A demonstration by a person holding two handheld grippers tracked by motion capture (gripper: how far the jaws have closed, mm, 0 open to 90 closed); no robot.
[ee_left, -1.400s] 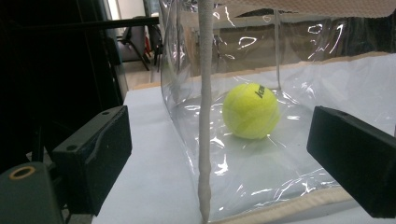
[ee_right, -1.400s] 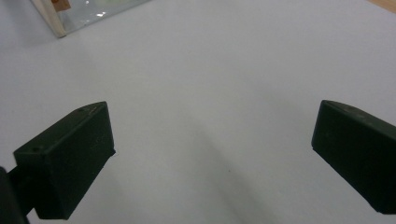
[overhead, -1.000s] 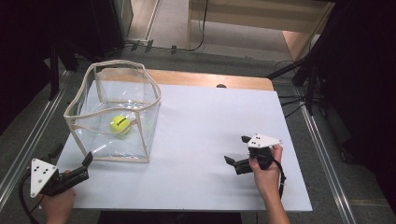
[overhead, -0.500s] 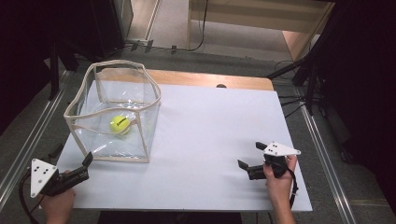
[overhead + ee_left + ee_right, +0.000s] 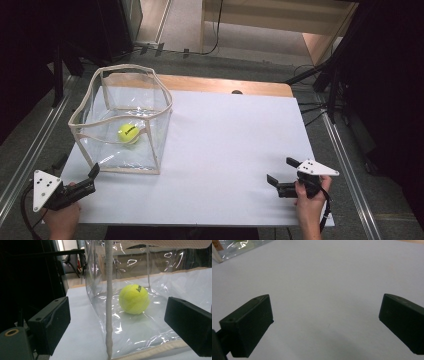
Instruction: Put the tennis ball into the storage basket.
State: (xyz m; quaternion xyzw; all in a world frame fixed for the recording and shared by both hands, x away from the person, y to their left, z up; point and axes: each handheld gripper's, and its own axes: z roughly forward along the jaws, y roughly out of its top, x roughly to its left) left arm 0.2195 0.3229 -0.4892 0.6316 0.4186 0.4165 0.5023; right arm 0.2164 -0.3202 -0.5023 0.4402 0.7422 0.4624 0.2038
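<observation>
A clear plastic bin [image 5: 160, 112] with beige trim stands on the left of the white table top [image 5: 230, 135]. A yellow tennis ball [image 5: 128, 133] lies on its floor. My left gripper [image 5: 77, 167] is open at the table's near left corner, just short of the bin. In the left gripper view, the bin's beige corner post [image 5: 108, 302] stands between the jaws, with the ball [image 5: 134, 299] behind the clear wall. My right gripper [image 5: 281, 171] is open near the front right, low over bare table. Nothing lies between its jaws in the right gripper view [image 5: 327, 307].
A wooden strip [image 5: 225, 85] runs along the table's far edge, with a small dark spot [image 5: 237, 92] on it. Metal rails [image 5: 345, 155] flank both sides. Cables [image 5: 215, 35] and dark stands [image 5: 330, 75] sit on the floor beyond. A corner of the bin [image 5: 227, 247] shows far off.
My right gripper has drawn back to the right and toward the near edge, staying open. The left gripper, bin and ball have not moved.
</observation>
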